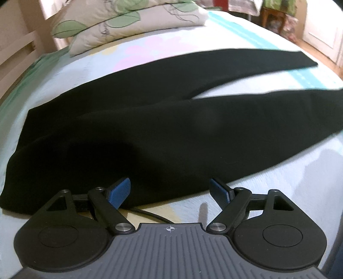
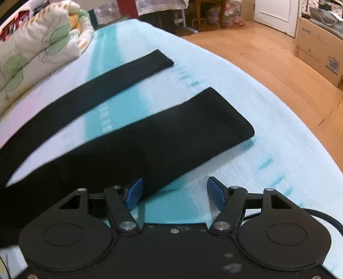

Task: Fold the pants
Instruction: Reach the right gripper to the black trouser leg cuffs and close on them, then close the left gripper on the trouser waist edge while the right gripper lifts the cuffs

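A: What's lying around the black pants (image 1: 150, 120)?

B: They're spread flat on a bed (image 1: 289, 171) with a pale blue cover. A leaf-print pillow (image 1: 120, 23) sits beyond them near the headboard, well apart from the cloth. A dark cable (image 1: 150, 213) runs over the cover just in front of the left claw (image 1: 170, 194). Past the bed's far edge there's wood floor (image 2: 246, 49), a cardboard box (image 2: 317, 55) and a white door (image 2: 276, 15).

A: Anything blocking the way?

B: Nothing lies on the pants themselves.

A: And the claws?

B: The left claw is spread wide and grips nothing; the waist end's near edge lies just ahead of its blue pads (image 1: 120, 193). The right claw (image 2: 174, 192) is released too, over the near leg, whose hem points toward the floor side. Its left pad overlaps the leg's edge, its right pad is over bare cover. The other leg lies farther off, apart from the first.
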Available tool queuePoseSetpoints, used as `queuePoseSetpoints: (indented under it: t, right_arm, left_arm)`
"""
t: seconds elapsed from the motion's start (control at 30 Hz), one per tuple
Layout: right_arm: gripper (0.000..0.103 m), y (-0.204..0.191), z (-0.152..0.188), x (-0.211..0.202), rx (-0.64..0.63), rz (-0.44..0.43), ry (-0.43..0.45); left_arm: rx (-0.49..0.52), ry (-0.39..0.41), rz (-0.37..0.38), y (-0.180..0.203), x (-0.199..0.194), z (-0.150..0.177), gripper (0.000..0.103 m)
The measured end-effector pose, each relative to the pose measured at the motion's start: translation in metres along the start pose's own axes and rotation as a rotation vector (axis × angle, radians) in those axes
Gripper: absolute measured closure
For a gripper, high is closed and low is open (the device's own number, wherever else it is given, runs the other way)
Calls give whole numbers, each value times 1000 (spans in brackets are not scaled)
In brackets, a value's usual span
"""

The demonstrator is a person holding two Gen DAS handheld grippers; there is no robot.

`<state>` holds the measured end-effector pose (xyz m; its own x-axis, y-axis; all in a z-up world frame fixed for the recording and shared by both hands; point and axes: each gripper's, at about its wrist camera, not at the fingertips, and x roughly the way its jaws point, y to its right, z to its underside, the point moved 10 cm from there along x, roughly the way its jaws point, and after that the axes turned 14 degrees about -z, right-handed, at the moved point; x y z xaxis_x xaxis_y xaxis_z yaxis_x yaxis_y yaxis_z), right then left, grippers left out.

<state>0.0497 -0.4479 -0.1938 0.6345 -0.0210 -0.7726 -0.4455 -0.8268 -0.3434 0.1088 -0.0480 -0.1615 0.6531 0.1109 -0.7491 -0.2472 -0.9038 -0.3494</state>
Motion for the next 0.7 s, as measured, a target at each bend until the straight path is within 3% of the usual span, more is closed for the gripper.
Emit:
queuePoseSetpoints:
  t: [0.13,0.3,0.33,0.37,0.43,0.7]
  right_arm:
    - [32,-3,-9,6,61,-57,63]
    - [44,-4,-17,12,168,-153,96]
    - [64,-4,-18,12,192,-169,93]
    - [98,-4,-19,13,213,-190,84]
    - [98,-4,-20,17,256,-216,50]
    - [98,-23,-41,1,249,-191,95]
  left_arm:
    - [43,7,2,2,6,3,22]
    - [62,36,6,1,4,5,22]
    - [61,40,9,3,3,6,22]
    - [60,42,13,2,2,6,22]
    - [59,49,20,6,-3,9,22]
    - [116,109,33,12,-16,16,22]
